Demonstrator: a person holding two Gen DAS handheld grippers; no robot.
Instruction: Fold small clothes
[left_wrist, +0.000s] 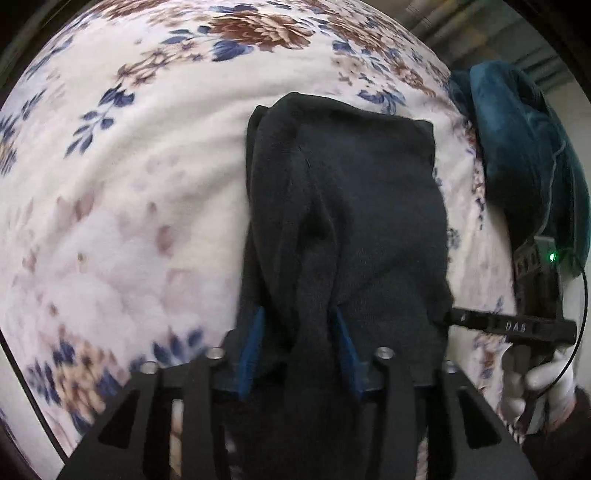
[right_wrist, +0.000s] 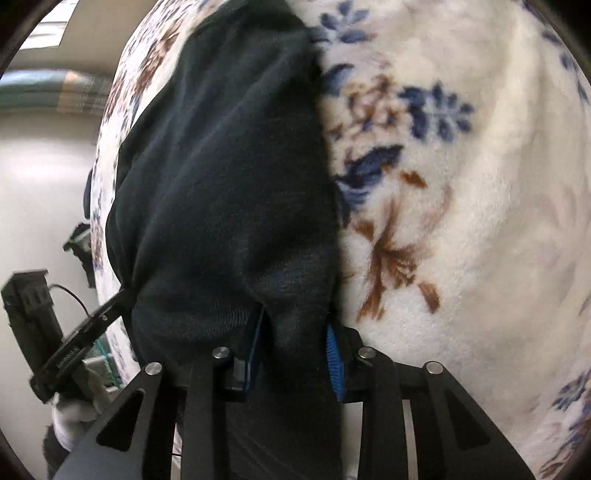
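A small black garment (left_wrist: 347, 206) lies on a white floral blanket (left_wrist: 129, 166), with its near end lifted. My left gripper (left_wrist: 299, 332) is shut on a bunched fold of it between the blue pads (left_wrist: 255, 343). In the right wrist view the same black garment (right_wrist: 229, 166) hangs from my right gripper (right_wrist: 295, 332), which is shut on its edge; a blue pad (right_wrist: 334, 362) shows beside the cloth. The right gripper's body (left_wrist: 532, 325) also shows at the right of the left wrist view, and the left gripper's body (right_wrist: 66, 350) shows at the lower left of the right wrist view.
The floral blanket (right_wrist: 461, 184) covers the whole work surface. A dark teal cushion or cloth (left_wrist: 517, 140) lies at the blanket's far right edge. A white-gloved hand (left_wrist: 535, 387) holds the right gripper. Beyond the blanket's left edge is pale floor (right_wrist: 40, 166).
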